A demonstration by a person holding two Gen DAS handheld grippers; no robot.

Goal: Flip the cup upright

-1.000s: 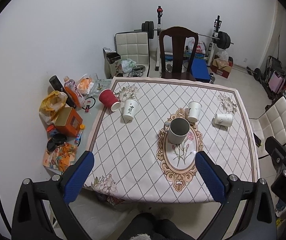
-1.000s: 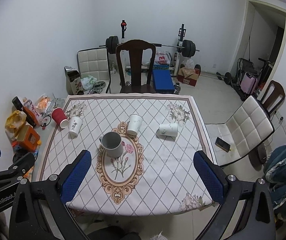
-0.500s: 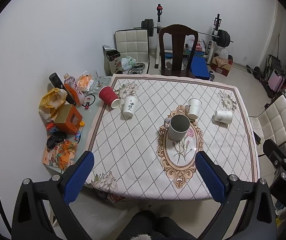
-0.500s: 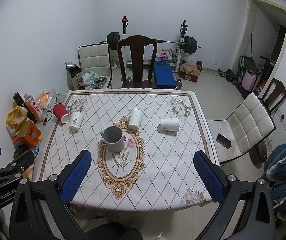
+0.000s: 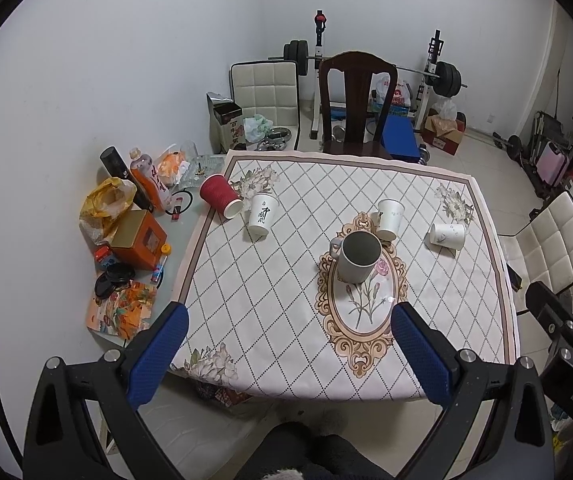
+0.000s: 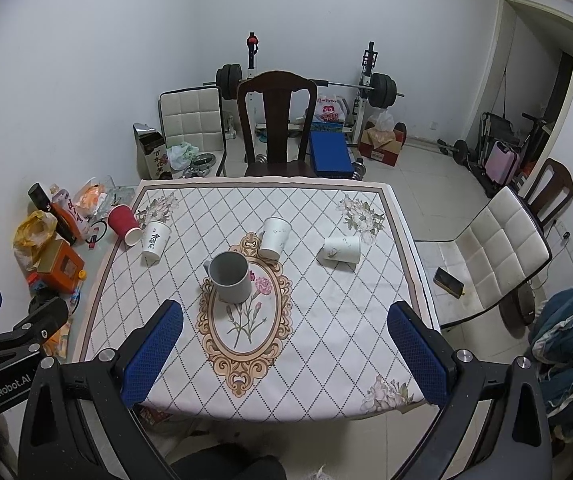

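A white paper cup (image 5: 447, 235) (image 6: 341, 249) lies on its side at the table's right. A red paper cup (image 5: 220, 198) (image 6: 123, 224) lies on its side at the far left edge. A grey mug (image 5: 357, 256) (image 6: 229, 277) stands upright at the centre. Two white cups (image 5: 262, 214) (image 5: 389, 219) stand on the table, also seen in the right wrist view (image 6: 155, 240) (image 6: 273, 237). My left gripper (image 5: 286, 326) and right gripper (image 6: 284, 322) are both open and empty, held high above the table's near edge.
The table (image 5: 270, 280) has a patterned cloth. Bottles, bags and an orange box (image 5: 138, 238) crowd a side surface at the left. A dark wooden chair (image 6: 276, 128) stands behind the table, a white chair (image 6: 498, 248) to the right. Weights line the back wall.
Both grippers have drawn back and up a little from the table, so it looks slightly smaller. The cups have not moved.
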